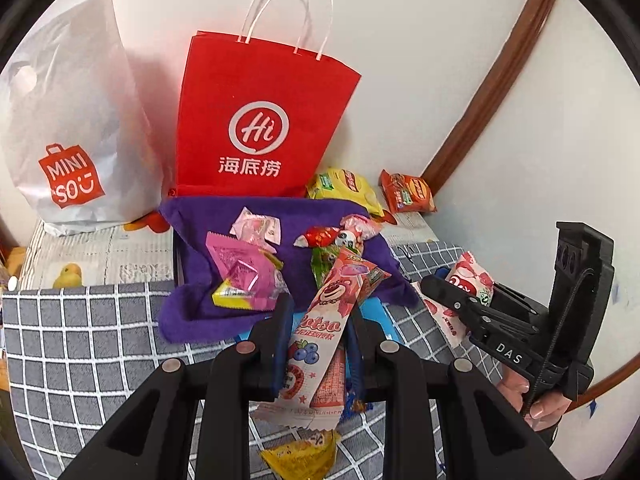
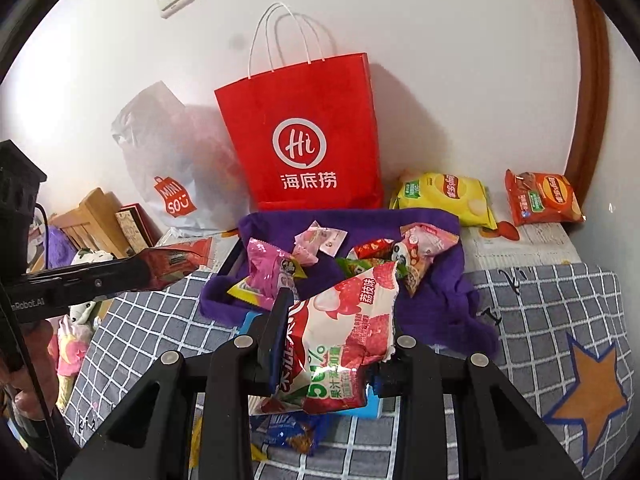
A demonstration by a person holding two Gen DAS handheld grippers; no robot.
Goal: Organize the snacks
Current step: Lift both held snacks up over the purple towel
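My left gripper (image 1: 318,320) is shut on a long pink Lotso snack packet (image 1: 326,320) and holds it above the near edge of a box lined with purple cloth (image 1: 288,248). My right gripper (image 2: 340,320) is shut on a white and red lychee snack bag (image 2: 348,328) just in front of the same purple-lined box (image 2: 440,280). Several small snack packets (image 1: 244,276) lie in the box. The right gripper also shows in the left wrist view (image 1: 460,300), the left gripper in the right wrist view (image 2: 120,276).
A red paper bag (image 1: 260,120) and a white Miniso plastic bag (image 1: 68,128) stand against the wall behind the box. A yellow chip bag (image 2: 444,196) and an orange chip bag (image 2: 540,200) lie at the back right. Loose packets (image 1: 300,456) lie below my grippers on the checked cloth.
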